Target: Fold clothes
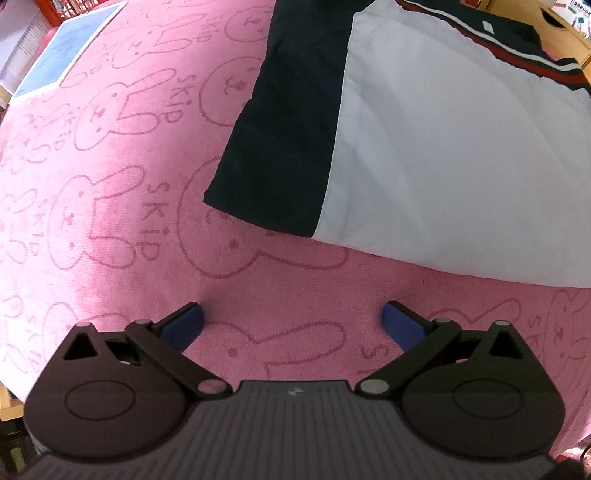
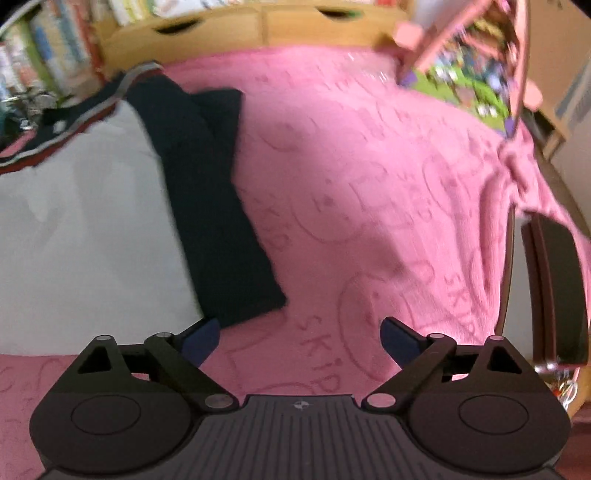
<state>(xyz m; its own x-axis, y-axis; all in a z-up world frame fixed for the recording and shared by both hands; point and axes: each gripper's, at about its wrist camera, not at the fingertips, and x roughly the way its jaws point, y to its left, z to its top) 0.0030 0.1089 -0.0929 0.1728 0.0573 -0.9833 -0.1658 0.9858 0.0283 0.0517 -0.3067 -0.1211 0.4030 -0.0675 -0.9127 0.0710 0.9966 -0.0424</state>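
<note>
**Inspector A:** On the pink blanket (image 1: 110, 229) printed with rabbits and the word "SKIP", one garment (image 1: 424, 155) lay flat. It was white through the body, with dark navy sleeves folded along each side and a red-and-white striped band at the far end.

**Inspector B:** And the left hand-held gripper (image 1: 291, 325)?

**Inspector A:** It pointed down at bare blanket, just short of the garment's near hem. Its jaws stood wide apart, and nothing lay between the blue pads (image 1: 184, 328).

**Inspector B:** The right hand-held gripper (image 2: 299, 339)?

**Inspector A:** Its jaws were also spread wide and held nothing. In the right wrist view, the garment (image 2: 92, 221) lay to the left, and the left pad sat just beside the end of the navy sleeve (image 2: 218, 221). Whether it touched the cloth could not be determined. That view was blurred.

**Inspector B:** Surroundings?

**Inspector A:** A blue-and-white sheet (image 1: 70, 48) lay at the blanket's far left corner. Wooden drawers (image 2: 251, 26) stood beyond the blanket.
</note>
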